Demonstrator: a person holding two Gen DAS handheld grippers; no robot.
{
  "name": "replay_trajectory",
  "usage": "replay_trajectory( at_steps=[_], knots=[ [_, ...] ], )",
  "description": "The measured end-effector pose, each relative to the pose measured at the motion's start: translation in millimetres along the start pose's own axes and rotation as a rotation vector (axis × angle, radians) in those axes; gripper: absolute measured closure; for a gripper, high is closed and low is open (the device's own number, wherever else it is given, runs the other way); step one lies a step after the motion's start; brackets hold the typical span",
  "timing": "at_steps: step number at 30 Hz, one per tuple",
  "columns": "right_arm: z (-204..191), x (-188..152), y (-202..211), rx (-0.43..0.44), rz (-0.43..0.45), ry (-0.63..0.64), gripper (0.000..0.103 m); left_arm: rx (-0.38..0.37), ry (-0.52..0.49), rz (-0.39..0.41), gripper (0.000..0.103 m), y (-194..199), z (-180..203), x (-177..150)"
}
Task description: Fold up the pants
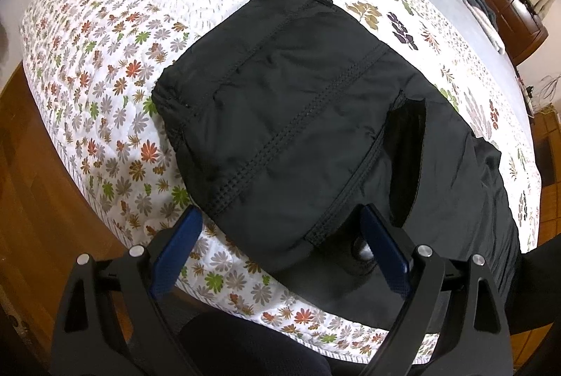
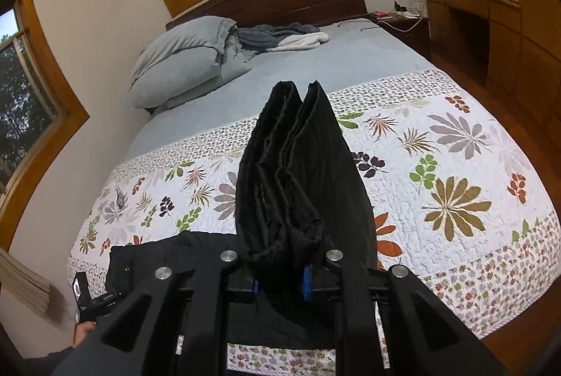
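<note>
Our black pants (image 1: 298,116) lie partly folded on the flowery quilt (image 1: 105,67) on the bed. They look soft, puffy and floppy, so we think the thick edges are best to grab. Our right tongs (image 2: 280,285) pinch a bunch of pants up, our left tongs (image 1: 280,250) are wide apart above the near edge, and we see no boxes or bins.

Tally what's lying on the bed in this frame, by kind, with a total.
Black pants: 1, partly lifted by the right gripper
Floral quilt: 1
Grey pillows: 2, stacked
Grey-and-white blanket: 1, crumpled near the headboard
Total: 5
The left gripper is open above the pants.
</note>
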State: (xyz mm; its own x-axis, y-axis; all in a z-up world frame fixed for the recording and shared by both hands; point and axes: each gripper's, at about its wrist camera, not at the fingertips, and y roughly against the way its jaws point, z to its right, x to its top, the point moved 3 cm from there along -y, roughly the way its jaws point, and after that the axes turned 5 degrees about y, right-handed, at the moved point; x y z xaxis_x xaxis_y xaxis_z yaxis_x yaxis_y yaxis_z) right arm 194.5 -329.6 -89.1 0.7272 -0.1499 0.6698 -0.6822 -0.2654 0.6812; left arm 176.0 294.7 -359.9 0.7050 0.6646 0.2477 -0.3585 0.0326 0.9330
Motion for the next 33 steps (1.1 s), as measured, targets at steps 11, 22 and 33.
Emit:
replay_trajectory(
  at_steps=[11, 22, 33],
  knots=[
    [-26, -4, -15, -0.013, -0.039, 0.066, 0.086, -0.036, 0.016, -0.011, 0.013, 1, -11, -2],
    [-52, -14, -38, -0.049, -0.111, 0.144, 0.087, -0.082, 0.043, -0.01, 0.013, 5, -21, -4],
    [-78, -27, -55, -0.125, -0.17, 0.232, 0.087, -0.141, 0.076, -0.03, 0.018, 6, -35, -5]
  ],
)
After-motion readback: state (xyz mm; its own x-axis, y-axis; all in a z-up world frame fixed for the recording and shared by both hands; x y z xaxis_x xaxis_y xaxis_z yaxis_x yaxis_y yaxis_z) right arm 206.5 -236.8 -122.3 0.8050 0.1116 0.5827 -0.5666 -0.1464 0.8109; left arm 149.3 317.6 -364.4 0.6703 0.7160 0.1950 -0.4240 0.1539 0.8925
